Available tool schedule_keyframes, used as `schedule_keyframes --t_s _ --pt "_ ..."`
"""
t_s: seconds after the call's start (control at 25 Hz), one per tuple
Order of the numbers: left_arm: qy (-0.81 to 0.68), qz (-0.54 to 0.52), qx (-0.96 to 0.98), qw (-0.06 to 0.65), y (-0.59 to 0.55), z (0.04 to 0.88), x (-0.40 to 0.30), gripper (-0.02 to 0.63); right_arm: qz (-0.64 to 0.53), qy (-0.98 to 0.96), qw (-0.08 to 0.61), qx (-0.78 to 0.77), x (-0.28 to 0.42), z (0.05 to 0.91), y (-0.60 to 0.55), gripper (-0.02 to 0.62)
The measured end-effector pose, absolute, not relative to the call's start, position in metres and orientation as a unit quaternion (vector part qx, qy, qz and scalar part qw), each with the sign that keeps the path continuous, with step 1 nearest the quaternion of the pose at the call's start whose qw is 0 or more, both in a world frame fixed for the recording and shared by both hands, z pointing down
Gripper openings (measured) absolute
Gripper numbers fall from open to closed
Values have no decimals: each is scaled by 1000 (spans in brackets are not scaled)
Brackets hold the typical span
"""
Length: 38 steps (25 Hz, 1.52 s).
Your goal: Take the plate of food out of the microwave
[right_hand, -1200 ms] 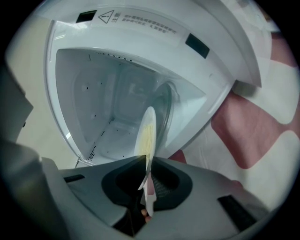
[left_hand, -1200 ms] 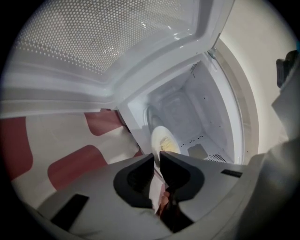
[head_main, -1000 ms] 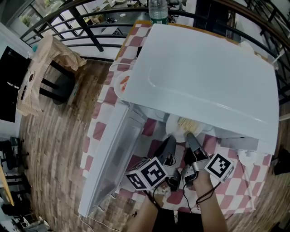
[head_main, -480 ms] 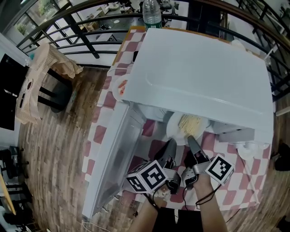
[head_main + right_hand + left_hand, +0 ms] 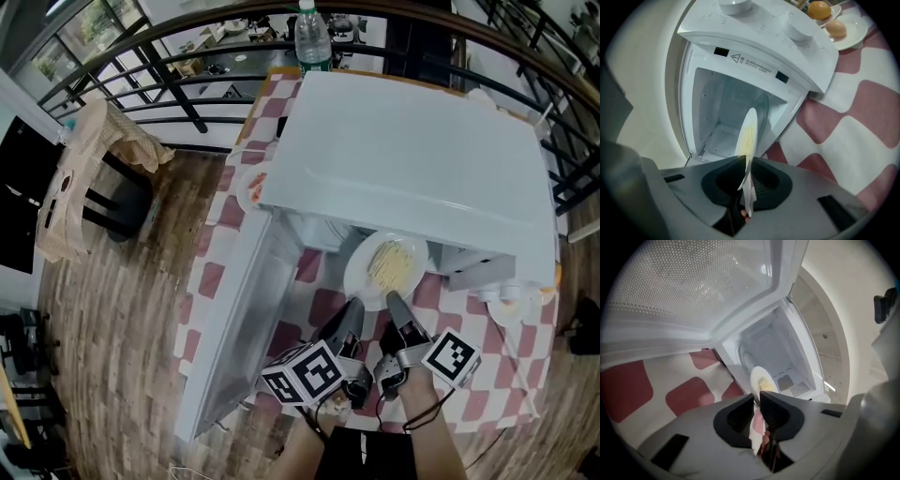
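Observation:
A white plate of pale noodles (image 5: 386, 267) sticks out of the open mouth of the white microwave (image 5: 403, 150), above the checked tablecloth. My left gripper (image 5: 353, 307) is shut on the plate's near rim, and my right gripper (image 5: 393, 300) is shut on the same rim just beside it. In the left gripper view the plate (image 5: 762, 379) runs edge-on into the left gripper (image 5: 757, 398), with the empty oven cavity (image 5: 776, 352) behind. In the right gripper view the plate (image 5: 748, 131) stands edge-on in the right gripper (image 5: 746, 165).
The microwave door (image 5: 239, 314) hangs open to the left. A small dish with eggs (image 5: 511, 302) sits right of the oven and shows as the egg dish (image 5: 843, 28) too. Another plate (image 5: 251, 183) lies left of it, a bottle (image 5: 311, 36) behind. A chair (image 5: 98, 159) stands on the floor.
Both grippers have drawn back toward me with the plate, which now shows much more of itself outside the microwave.

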<state>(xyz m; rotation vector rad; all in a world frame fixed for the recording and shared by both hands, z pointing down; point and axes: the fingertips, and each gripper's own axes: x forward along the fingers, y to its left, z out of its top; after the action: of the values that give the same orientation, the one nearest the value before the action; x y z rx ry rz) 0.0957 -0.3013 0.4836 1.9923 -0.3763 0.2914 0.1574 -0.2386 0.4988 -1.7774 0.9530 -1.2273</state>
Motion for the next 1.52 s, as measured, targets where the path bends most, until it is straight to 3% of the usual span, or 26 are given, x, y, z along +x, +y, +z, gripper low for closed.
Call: schedule_keyframes --t_s 1.52 --pt "-213 68 829 512 -153 452 -21 74 -497 423 364 -664 49 468 -101 48"
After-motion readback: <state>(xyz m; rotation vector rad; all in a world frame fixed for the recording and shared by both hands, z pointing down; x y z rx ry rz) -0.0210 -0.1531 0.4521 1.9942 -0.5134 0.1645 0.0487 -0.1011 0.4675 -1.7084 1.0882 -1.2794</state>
